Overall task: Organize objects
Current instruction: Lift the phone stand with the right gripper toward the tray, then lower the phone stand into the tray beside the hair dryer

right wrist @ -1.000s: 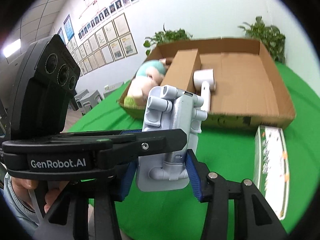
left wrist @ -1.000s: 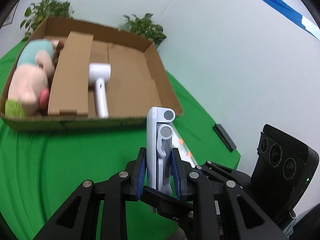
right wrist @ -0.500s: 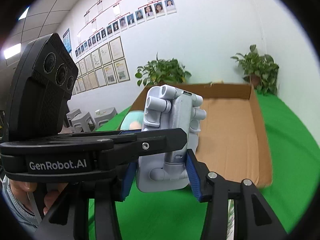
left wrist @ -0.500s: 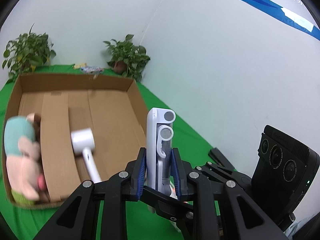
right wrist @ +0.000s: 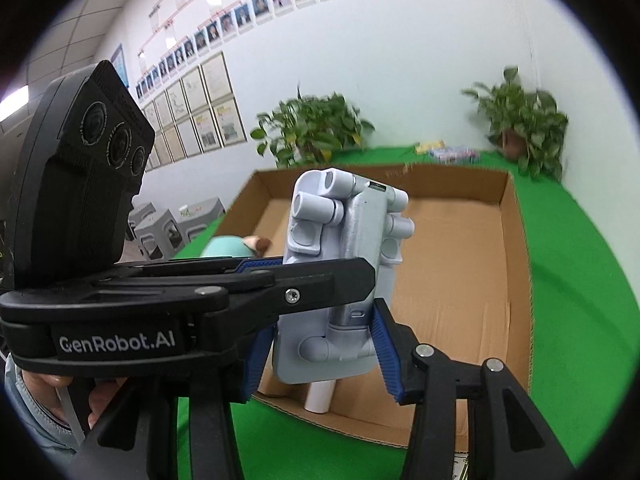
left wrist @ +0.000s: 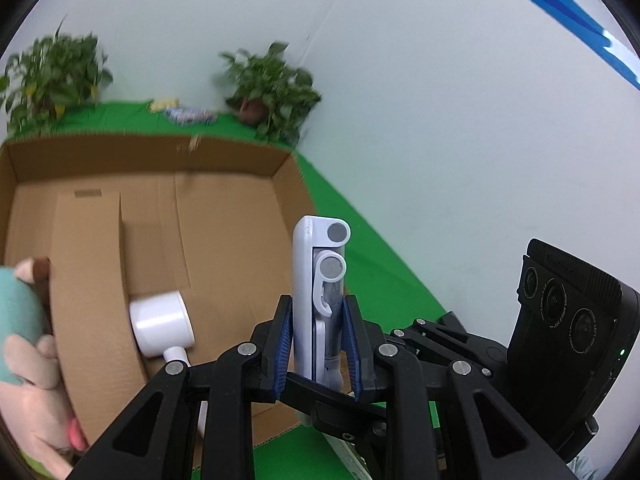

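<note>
Gripping one pale grey gadget (left wrist: 318,300) from two sides, the left gripper (left wrist: 318,344) clamps its thin edges while the right gripper (right wrist: 320,344) pinches its lower body, blue pads pressed to either flank, so both claws are closed on the same load. It hangs over the near edge of the open cardboard box (left wrist: 224,216) – not yet inside. The box already holds a white hair dryer (left wrist: 162,330) beside its upright cardboard divider (left wrist: 92,280), with a plush toy (left wrist: 20,320) on the divider's far side, so two items look sorted and this piece is still to be set down in the bare right-hand section. A flat packet (left wrist: 348,456) lies on the green cloth (left wrist: 360,240) just outside the box's near wall and seems left for later. Compared with a second earlier, the box fills far more of both views and sits lower in them – the pair of grippers has carried the gadget from short of the box to above its front wall, with neither grip changed.
</note>
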{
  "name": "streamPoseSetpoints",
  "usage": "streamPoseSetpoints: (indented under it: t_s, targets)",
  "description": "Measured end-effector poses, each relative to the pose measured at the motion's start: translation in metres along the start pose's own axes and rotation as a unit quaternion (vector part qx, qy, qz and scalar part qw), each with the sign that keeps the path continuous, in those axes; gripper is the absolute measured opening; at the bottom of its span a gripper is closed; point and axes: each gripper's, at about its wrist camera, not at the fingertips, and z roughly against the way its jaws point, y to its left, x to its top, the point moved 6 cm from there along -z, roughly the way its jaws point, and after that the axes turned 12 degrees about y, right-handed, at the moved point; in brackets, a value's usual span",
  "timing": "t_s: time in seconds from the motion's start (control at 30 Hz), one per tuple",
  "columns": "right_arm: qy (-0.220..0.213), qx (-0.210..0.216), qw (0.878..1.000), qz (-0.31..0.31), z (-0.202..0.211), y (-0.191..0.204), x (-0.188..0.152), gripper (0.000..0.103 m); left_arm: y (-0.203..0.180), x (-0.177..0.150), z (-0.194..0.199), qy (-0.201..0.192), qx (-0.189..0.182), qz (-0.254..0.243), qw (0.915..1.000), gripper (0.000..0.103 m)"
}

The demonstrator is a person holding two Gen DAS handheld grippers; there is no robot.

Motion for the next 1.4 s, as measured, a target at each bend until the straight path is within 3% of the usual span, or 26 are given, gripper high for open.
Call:
streamPoseSetpoints:
  t_s: [0.43,0.83,1.23,1.4]
  targets:
    - [0.102,0.041,0.993,-0.045,-0.076,-0.034,-0.041,0.046,0.068,-0.030,-0.094,0.086,-0.007,0.088,0.9924,0.020]
    - [0.158,0.040,0.984,-0.067,-0.103,-0.044,-0.070,0.046,0.091,-0.056,-0.133,0.135,-0.002,0.131,0.9822,0.021]
    - [0.180,0.010,0.982,-0.061,-0.107,-0.035,-0.082,0.046,0.102,-0.068,-0.122,0.147,-0.006,0.161,0.9758,0.022]
    - [0.186,-0.006,0.981,-0.059,-0.107,-0.032,-0.083,0.047,0.103,-0.068,-0.102,0.133,0.001,0.149,0.9799,0.022]
